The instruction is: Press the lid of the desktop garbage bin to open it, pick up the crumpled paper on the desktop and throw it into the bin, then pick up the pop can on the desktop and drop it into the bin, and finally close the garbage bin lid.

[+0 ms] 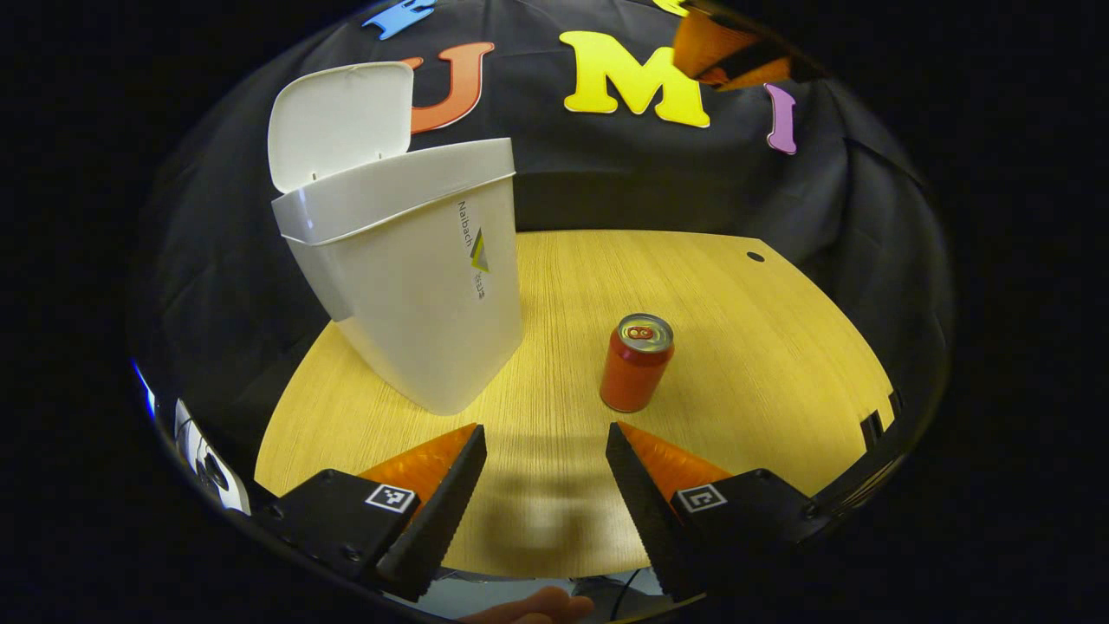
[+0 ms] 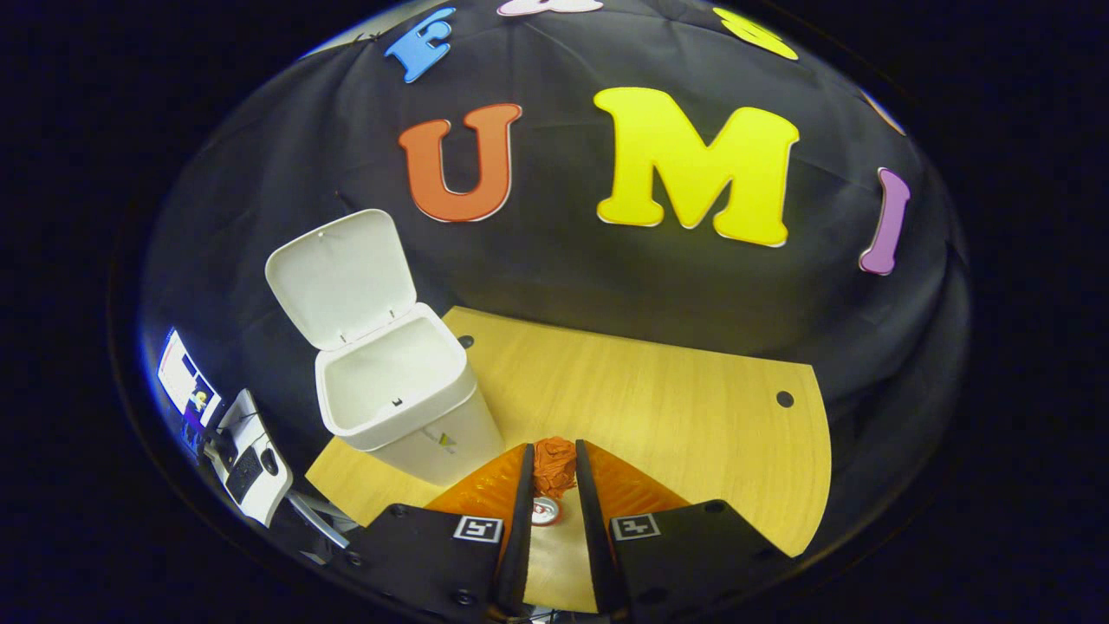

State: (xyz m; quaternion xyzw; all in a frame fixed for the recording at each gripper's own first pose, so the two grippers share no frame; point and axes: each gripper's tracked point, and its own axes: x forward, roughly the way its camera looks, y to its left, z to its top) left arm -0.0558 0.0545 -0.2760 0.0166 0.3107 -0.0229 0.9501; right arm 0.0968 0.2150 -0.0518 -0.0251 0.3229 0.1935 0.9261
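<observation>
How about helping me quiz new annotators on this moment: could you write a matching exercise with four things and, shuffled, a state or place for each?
Things:
1. bin lid
2. pop can
3. crumpled paper
4. left gripper

States:
a. standing upright on the table
b. pinched between the fingers of the right gripper
c. swung up, open
d. open, holding nothing

Pairs: 1-c, 2-a, 3-b, 4-d
</observation>
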